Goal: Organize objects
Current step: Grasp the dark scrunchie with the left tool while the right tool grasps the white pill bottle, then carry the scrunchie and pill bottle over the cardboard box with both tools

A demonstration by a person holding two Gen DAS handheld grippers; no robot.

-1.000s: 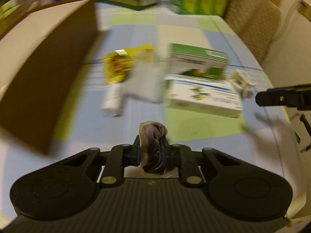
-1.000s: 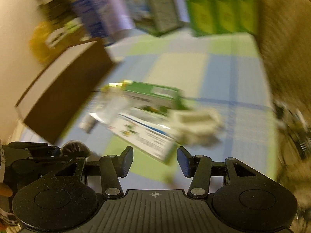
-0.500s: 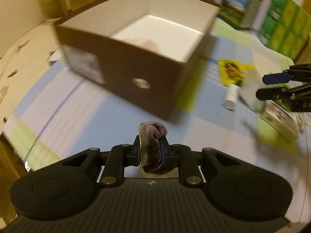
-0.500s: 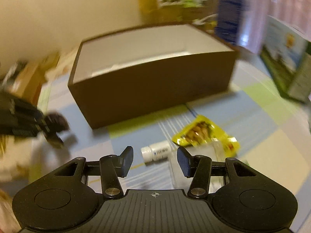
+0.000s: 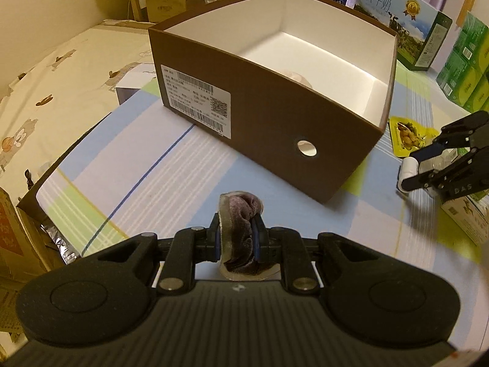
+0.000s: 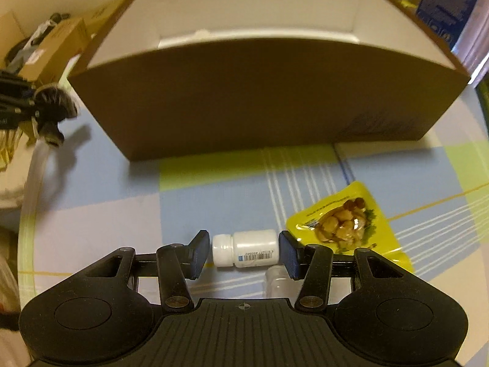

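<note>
My left gripper (image 5: 237,238) is shut on a clear packet with a dark purple cloth inside (image 5: 240,232), held above the checked tablecloth in front of the brown open box (image 5: 275,116). The box has a white inside and something pale lies at its bottom (image 5: 295,76). My right gripper (image 6: 244,252) is open, its fingers on either side of a small white bottle (image 6: 246,252) lying on its side on the cloth; whether they touch it I cannot tell. In the left wrist view the right gripper (image 5: 428,165) appears at the right beside the bottle (image 5: 408,168).
A yellow snack packet (image 6: 345,229) lies right of the bottle, with a clear plastic item (image 6: 275,278) under my right fingers. Milk cartons (image 5: 406,36) and green boxes (image 5: 464,70) stand behind. A white and green box (image 5: 467,217) sits at the right. A bed (image 5: 61,70) is left.
Both views swung toward the brown box and steadied. The right gripper came down so the white bottle now lies between its open fingers. The left gripper still holds the packet.
</note>
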